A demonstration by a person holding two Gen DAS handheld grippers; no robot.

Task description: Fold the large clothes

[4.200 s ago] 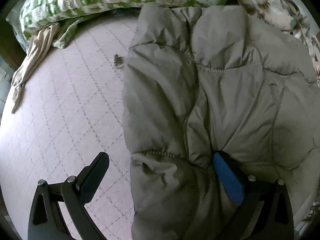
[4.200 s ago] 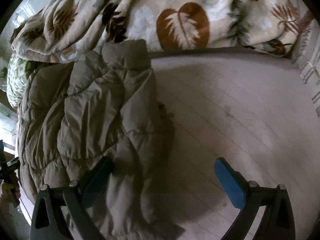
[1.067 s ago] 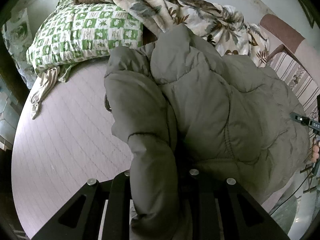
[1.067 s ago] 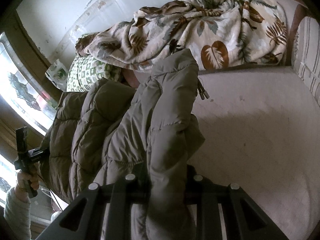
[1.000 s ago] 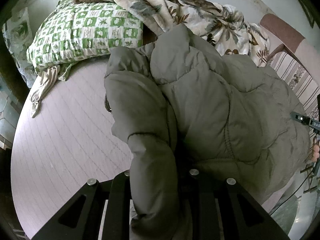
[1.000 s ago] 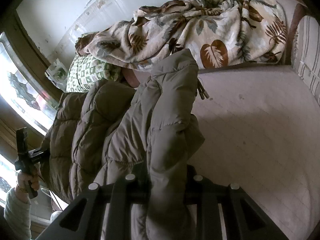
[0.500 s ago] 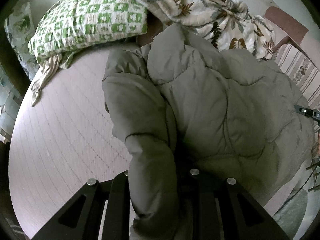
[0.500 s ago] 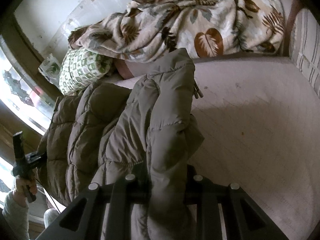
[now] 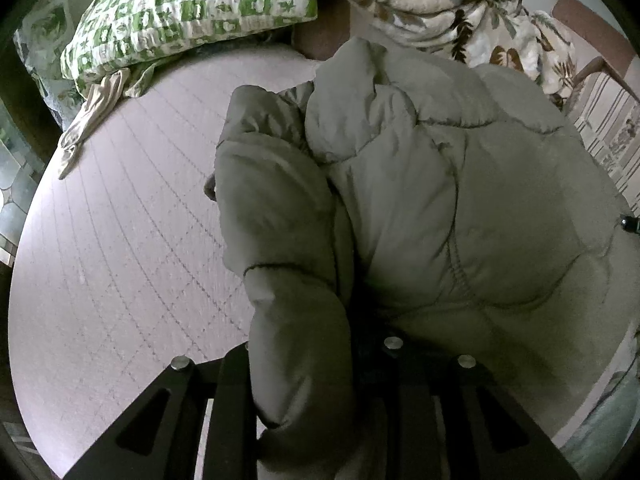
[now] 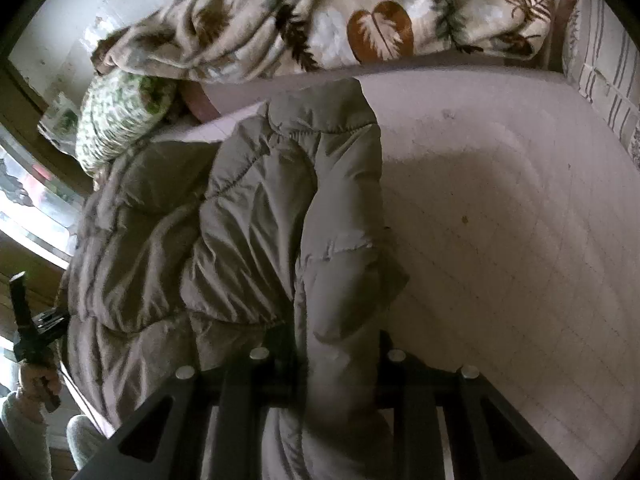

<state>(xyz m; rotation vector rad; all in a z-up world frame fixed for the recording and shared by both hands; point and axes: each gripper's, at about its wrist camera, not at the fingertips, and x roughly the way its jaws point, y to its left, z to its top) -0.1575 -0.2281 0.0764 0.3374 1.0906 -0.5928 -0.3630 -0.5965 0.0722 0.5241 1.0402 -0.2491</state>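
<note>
Across the bed (image 9: 120, 240) in the left wrist view: puffy olive jacket (image 9: 440, 200) heaped toward the far edge, near the green pillow (image 9: 192, 4). Left gripper (image 9: 304, 380) jaws clamped on a padded edge.

Right wrist view: right gripper (image 10: 336, 380) jaws likewise pinching jacket (image 10: 260, 220). Likely light, bulky, soft, slippery; best held at seams. No readable writing.

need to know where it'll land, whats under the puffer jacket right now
Under the olive puffer jacket lies the pale quilted mattress, bare to its left and right. Whatever sits directly beneath the bunched jacket is covered. Both grippers clamp its fabric.
</note>
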